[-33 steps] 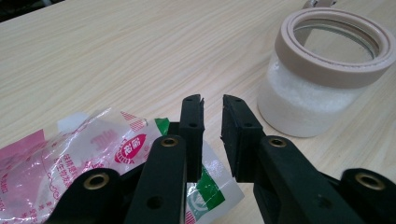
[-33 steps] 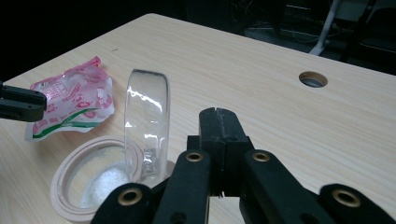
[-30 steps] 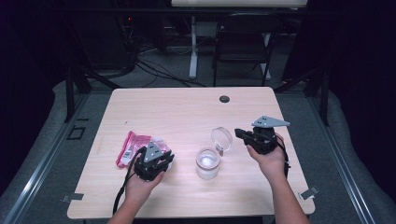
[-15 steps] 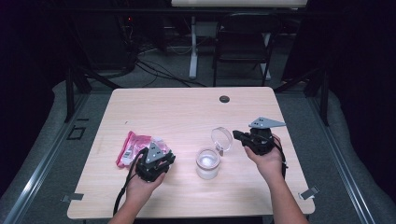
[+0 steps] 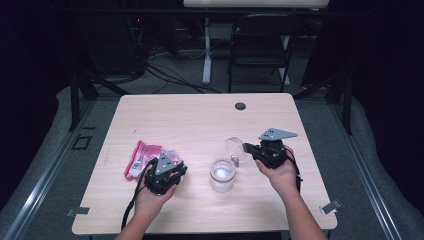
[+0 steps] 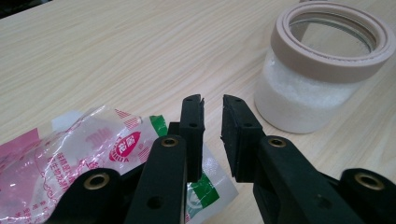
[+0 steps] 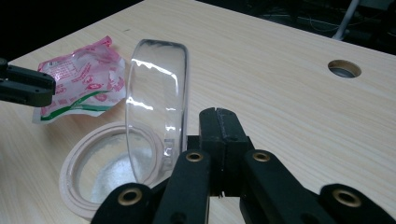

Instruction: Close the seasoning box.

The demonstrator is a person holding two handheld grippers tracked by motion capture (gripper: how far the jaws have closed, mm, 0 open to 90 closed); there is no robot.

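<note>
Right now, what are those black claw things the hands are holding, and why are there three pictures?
A person holds a two-jaw gripper in each hand. One camera looks down from above; one rides on each gripper. On the wooden table stand an open jar of white grains and a pink plastic packet. The right gripper is shut on the jar's clear lid, holding it on edge above the jar. The left gripper has its jaws slightly apart over the packet, holding nothing.
</note>
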